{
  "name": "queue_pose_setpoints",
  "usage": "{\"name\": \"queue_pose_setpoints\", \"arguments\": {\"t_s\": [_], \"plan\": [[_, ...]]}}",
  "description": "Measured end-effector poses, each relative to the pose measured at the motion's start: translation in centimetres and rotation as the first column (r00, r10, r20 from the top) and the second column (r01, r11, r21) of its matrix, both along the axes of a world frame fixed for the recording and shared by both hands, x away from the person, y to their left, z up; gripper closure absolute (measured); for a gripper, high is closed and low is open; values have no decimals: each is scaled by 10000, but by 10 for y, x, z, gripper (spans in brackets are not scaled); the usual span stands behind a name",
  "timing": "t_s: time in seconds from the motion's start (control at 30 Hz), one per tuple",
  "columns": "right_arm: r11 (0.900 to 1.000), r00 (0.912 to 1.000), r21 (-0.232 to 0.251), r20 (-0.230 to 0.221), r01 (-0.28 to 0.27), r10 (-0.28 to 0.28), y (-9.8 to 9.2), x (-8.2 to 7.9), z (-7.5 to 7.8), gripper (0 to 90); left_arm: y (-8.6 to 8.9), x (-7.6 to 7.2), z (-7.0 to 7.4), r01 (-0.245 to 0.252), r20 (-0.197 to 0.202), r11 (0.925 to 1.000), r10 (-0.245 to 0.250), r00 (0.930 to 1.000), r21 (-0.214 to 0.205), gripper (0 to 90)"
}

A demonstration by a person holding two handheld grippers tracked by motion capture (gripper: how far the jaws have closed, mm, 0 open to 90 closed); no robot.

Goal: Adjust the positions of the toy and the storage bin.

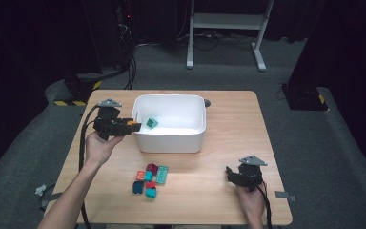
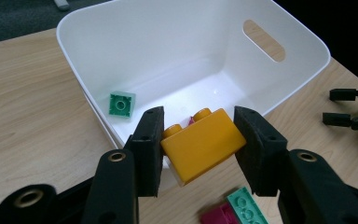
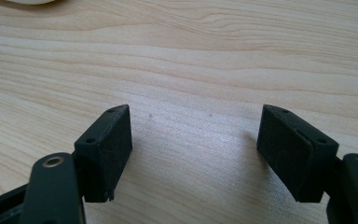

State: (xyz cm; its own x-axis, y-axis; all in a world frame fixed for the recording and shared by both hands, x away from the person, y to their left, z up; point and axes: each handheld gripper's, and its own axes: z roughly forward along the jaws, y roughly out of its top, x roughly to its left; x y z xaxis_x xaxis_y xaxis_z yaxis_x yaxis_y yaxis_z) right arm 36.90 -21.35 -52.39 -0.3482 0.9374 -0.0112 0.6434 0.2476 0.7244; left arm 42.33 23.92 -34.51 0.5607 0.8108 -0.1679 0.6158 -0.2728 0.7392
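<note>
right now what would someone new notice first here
The left gripper clamps a yellow brick at the rim of the white bin, where one green brick already lies. In front of the bin sits a cluster of loose bricks, and the right gripper waits open over bare table.

A yellow-orange toy brick (image 2: 203,144) with two round studs on top sits tilted between the black jaws at the lower middle of the left gripper view, pressed on both sides, just over the near rim of the white tub (image 2: 307,81).
</note>
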Motion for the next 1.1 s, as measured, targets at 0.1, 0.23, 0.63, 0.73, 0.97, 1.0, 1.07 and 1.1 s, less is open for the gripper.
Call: {"name": "queue_pose_setpoints", "arguments": {"t_s": [0.1, 0.23, 0.63, 0.73, 0.97, 1.0, 1.07, 1.1], "plan": [[10000, 10000, -5, 1, -5, 5, 0, 0, 0, 263, -2, 5, 1, -31, 11, 10000, 31, 10000, 28, 546], [10000, 10000, 0, -3, -5, 5, 0, 0, 0, 263, -7, 12, 2, -50, 3, 10000, 50, 10000, 34, 546], [10000, 10000, -1, -3, -4, 4, 0, 0, 0, 264, -21, 32, -5, -312, -59, 9995, 313, 9995, 66, 545], [10000, 10000, -1, -2, -5, 5, 0, 0, 0, 264, -23, 35, -7, -352, -40, 9993, 352, 9994, 121, 544], [10000, 10000, 0, -1, -4, 4, 0, 0, 0, 263, -27, 43, -14, -512, -123, 9985, 514, 9986, 198, 543], [10000, 10000, 0, -2, -5, 5, 0, 0, 0, 263, -28, 43, -14, -533, -119, 9984, 535, 9985, 211, 543], [10000, 10000, 2, -3, -3, 3, 0, 0, 0, 264, -28, 44, -15, -537, -114, 9982, 540, 9985, 250, 542], [10000, 10000, -2, -1, -6, 6, 0, 0, 0, 263, -29, 45, -16, -545, -134, 9982, 548, 9984, 234, 542]]}}
